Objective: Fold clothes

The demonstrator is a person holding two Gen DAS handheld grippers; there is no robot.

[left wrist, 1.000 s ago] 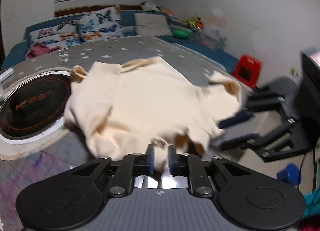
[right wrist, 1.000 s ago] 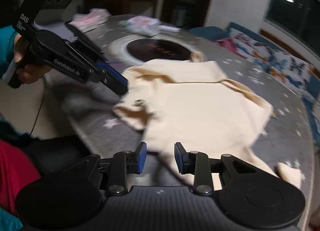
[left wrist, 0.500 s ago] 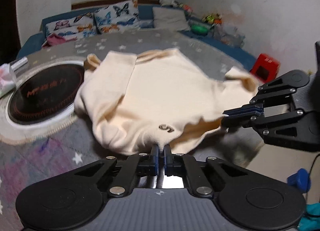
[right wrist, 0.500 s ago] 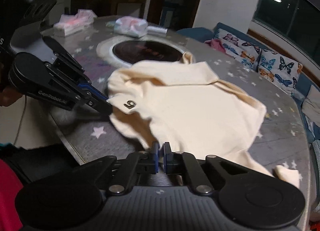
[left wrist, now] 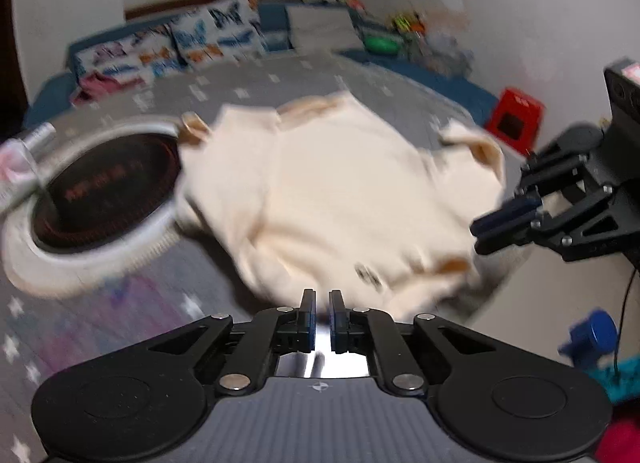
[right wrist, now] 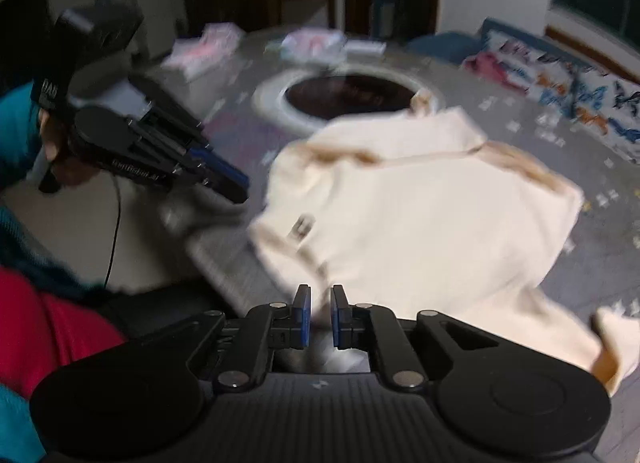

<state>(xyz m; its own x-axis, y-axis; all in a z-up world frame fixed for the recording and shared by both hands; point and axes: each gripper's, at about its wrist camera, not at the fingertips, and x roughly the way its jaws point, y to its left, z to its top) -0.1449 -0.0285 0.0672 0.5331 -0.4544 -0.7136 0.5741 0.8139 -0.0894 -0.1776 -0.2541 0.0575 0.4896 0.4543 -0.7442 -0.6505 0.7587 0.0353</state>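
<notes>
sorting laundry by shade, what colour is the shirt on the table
Plain cream shirt with tan trim, clearest in the right wrist view.

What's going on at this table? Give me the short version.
A person is folding a cream garment on a round grey table with a handheld gripper in each hand. The garment lies bunched near the table's edge, one part draped over the rim of the round dark inset. The left gripper and right gripper both sit at its near hem, fingers slightly apart. The blur hides whether either grips cloth. The garment is crumpled, not yet neatly folded.
</notes>
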